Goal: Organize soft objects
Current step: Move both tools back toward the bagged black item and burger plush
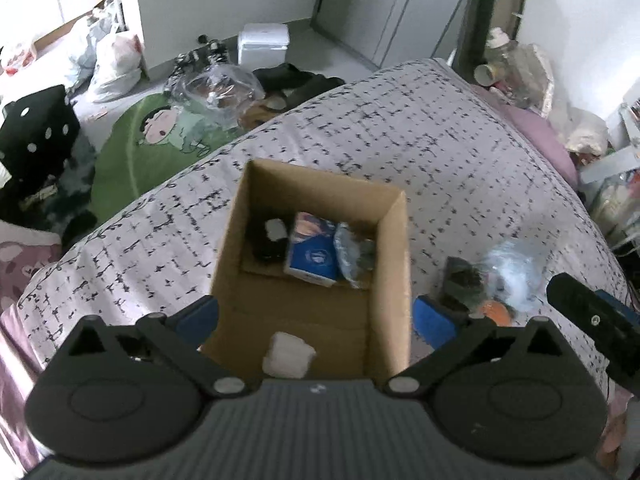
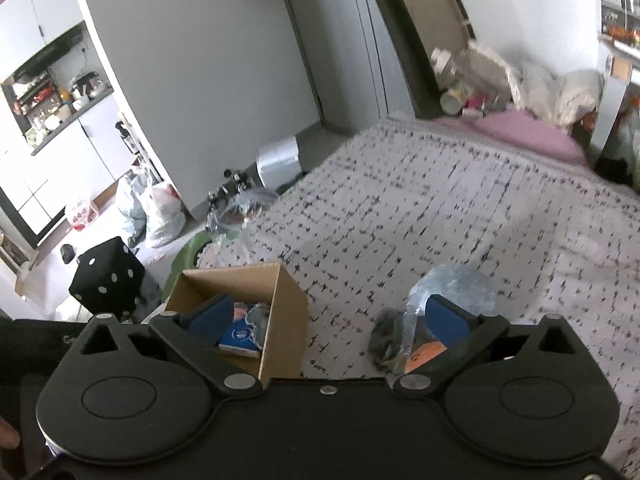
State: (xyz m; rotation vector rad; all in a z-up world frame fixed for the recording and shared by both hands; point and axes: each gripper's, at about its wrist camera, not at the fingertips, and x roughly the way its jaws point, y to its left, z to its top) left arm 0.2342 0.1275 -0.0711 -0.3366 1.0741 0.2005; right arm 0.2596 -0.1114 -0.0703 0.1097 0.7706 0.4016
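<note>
Surface: bed under a pale quilt with black dash print (image 1: pixel 440 152), bearing everything listed.
Left gripper (image 1: pixel 316 316): blue-padded fingers spread wide apart, holding nothing, poised over the box.
Right gripper (image 2: pixel 328 320): fingers likewise spread wide, empty, above the quilt between box and bagged bundle.
Box: open brown cardboard carton (image 1: pixel 394 248) on the quilt.
Box contents, near end: white soft pad (image 1: pixel 288 354).
Box contents, far end: black pouch with a pale patch (image 1: pixel 267 240), blue and white packet (image 1: pixel 312 254), grey bagged item (image 1: pixel 354 254), side by side.
Loose on quilt: clear plastic bag holding dark fabric and an orange piece (image 2: pixel 424 328), right of the box, apart from it.
Floor beyond: black cube with white dots (image 2: pixel 108 278).
</note>
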